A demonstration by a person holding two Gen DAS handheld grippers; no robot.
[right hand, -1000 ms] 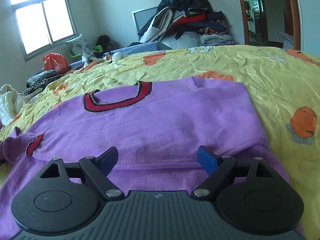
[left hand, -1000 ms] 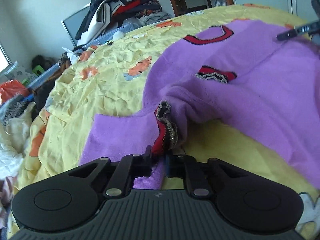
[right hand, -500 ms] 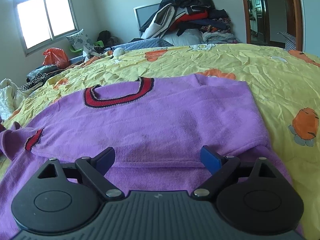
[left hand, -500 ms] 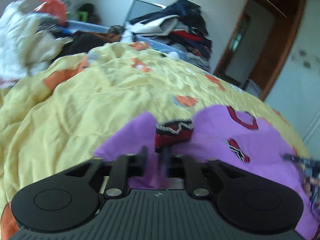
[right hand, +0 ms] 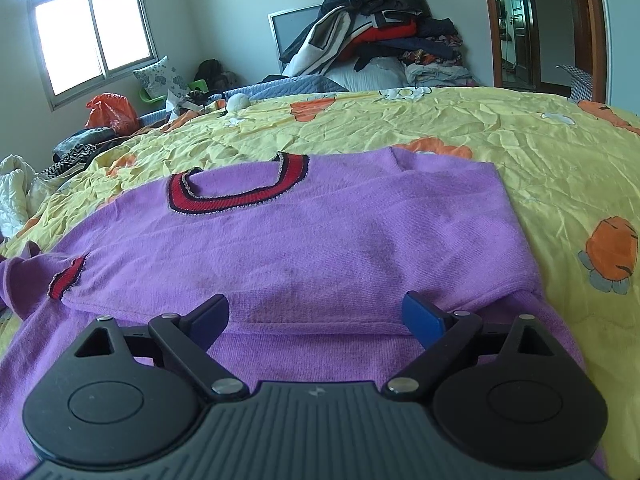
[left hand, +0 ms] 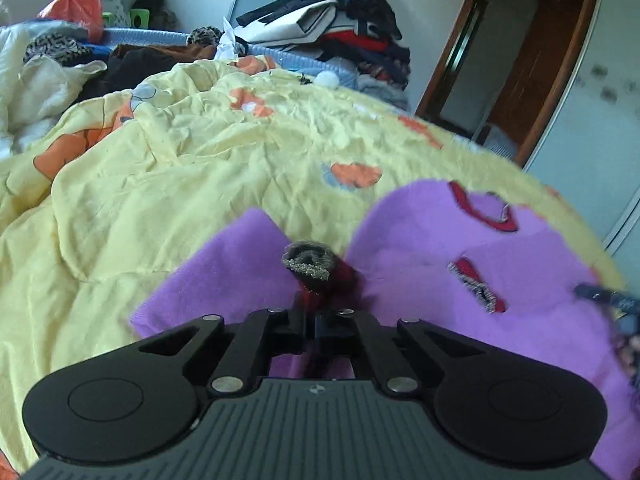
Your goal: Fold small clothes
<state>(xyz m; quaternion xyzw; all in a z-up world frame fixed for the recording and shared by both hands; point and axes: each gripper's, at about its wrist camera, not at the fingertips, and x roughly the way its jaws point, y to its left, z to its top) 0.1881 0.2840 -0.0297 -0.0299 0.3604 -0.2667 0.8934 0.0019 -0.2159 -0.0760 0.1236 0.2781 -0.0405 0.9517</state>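
A purple sweater with a red-and-black collar lies flat on the yellow bedspread. Its right sleeve is folded across the body. My right gripper hovers open just above the folded sleeve's edge, with nothing between its blue pads. In the left wrist view, my left gripper is shut on the sleeve cuff, red with grey trim, which bunches up above the fingertips. That purple sleeve trails left from the cuff. The sweater's body spreads to the right.
A tall pile of clothes sits at the far end of the bed in front of a grey panel. An orange bag and loose laundry lie at the left under the window. A wooden doorway stands at the right.
The left gripper has rolled and moved sideways with the cuff in it, dragging the sleeve along, and its jaws have pinched tighter. The right gripper has stayed still and open.
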